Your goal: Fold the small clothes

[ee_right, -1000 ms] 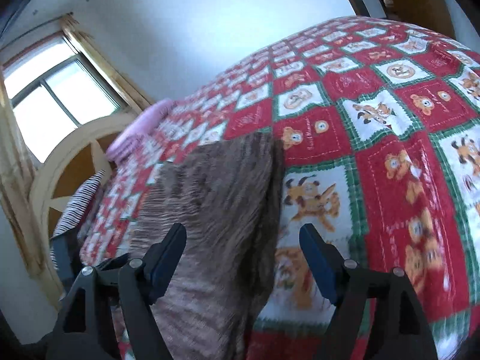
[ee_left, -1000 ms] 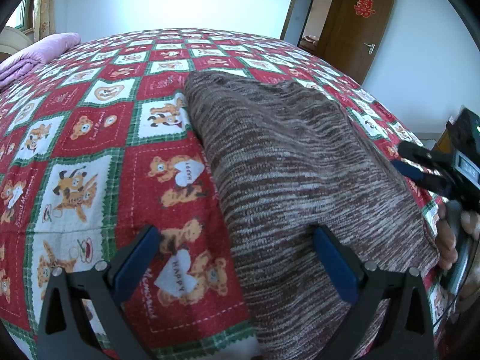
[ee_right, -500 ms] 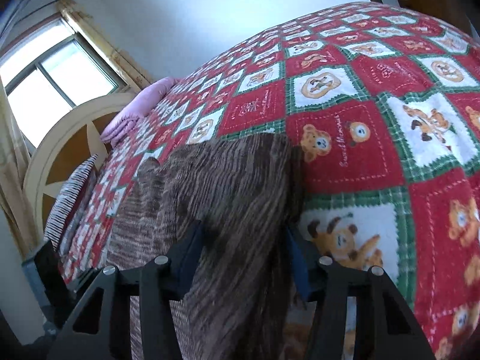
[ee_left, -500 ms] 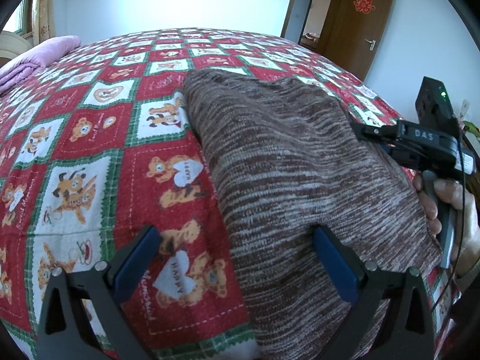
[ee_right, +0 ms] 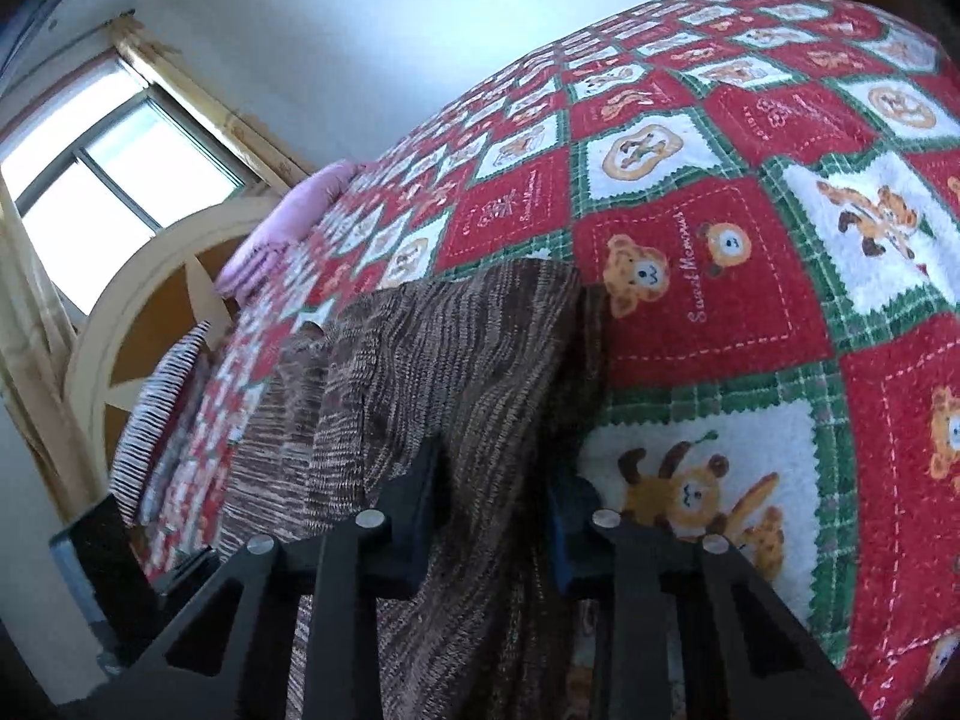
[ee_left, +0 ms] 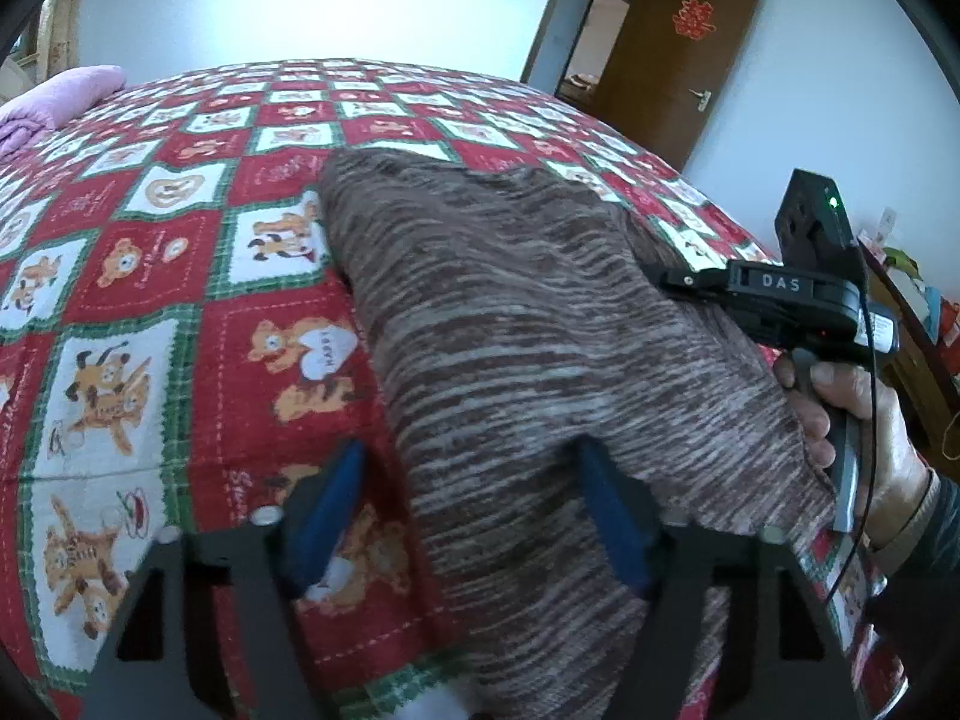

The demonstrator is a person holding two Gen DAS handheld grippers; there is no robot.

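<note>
A brown striped knit garment (ee_left: 528,324) lies on the red bear-print bedspread (ee_left: 150,276), reaching the near edge. My left gripper (ee_left: 474,516) straddles its near left edge, jaws narrowing with blue pads on either side of the cloth and a gap still showing. My right gripper (ee_right: 498,510) is shut on the garment's right edge (ee_right: 468,372), which rises between its pads. From the left wrist view the right gripper (ee_left: 678,285) reaches in from the right, held by a hand.
A pink folded blanket (ee_left: 54,102) and a striped pillow (ee_right: 156,402) lie at the bed's head by a curved headboard (ee_right: 120,294). A brown door (ee_left: 678,48) stands open at the far right. A window (ee_right: 90,180) is behind the headboard.
My right gripper moved in over the garment's right edge and closed on it. My left gripper's jaws narrowed around the near left edge.
</note>
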